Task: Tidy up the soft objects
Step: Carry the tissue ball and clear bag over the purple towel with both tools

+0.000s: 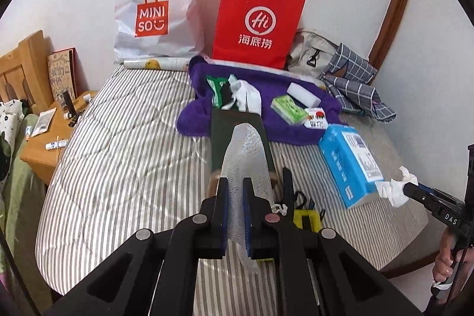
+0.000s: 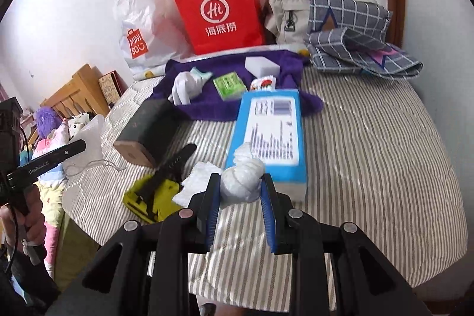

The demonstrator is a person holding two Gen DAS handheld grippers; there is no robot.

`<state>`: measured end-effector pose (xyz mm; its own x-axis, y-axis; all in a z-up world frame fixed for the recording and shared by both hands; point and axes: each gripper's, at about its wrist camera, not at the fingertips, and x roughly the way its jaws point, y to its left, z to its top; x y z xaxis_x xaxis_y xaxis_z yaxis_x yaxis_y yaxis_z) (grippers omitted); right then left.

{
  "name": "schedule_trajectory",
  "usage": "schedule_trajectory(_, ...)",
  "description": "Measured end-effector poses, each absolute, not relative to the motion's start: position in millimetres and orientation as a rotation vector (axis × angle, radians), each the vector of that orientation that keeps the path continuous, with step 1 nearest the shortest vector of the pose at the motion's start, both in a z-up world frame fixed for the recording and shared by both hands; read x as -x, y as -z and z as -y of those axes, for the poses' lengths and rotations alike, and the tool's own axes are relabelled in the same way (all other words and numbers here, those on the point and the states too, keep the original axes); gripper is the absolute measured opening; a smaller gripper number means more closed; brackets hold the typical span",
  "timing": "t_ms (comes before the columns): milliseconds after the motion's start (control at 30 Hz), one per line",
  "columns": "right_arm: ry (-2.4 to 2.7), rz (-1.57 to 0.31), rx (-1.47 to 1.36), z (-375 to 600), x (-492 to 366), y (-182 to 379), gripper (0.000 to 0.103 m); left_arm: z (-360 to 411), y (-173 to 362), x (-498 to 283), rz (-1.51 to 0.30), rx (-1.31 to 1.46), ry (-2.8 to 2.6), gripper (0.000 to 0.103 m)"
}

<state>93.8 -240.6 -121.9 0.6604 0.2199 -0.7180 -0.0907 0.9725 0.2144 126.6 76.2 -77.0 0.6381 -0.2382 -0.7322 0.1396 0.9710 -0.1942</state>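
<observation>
My left gripper (image 1: 235,182) is shut on a translucent bubble-wrap sheet (image 1: 247,156) that stands up between its pads; it shows at the left of the right wrist view (image 2: 89,135). My right gripper (image 2: 240,178) is shut on a crumpled white tissue wad (image 2: 243,179), held just above the striped bed; it shows at the right in the left wrist view (image 1: 392,187). A purple towel (image 1: 266,96) lies at the back with a white sock (image 1: 247,96), a white sponge (image 1: 303,94) and a green tissue pack (image 1: 288,110) on it.
A blue tissue box (image 2: 271,132) lies beyond my right gripper. A dark box (image 2: 148,129), a yellow-and-black tool (image 2: 154,194) and a white foam piece (image 2: 192,182) lie to its left. A red paper bag (image 1: 257,19), a white plastic bag (image 1: 154,8), checked cloth (image 1: 352,82) stand behind.
</observation>
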Motion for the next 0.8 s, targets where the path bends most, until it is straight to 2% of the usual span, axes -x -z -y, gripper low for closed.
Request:
schedule_trajectory(333, -0.173, -0.772, -0.159, 240, -137, 94, 0.027, -75, 65, -171, -0.843, 0.129, 0.223, 0.009)
schedule_trajectory(800, -0.182, -0.753, -0.140, 234, -207, 82, 0.027, -58, 58, -241, -0.834, 0.103, 0.262, 0.009)
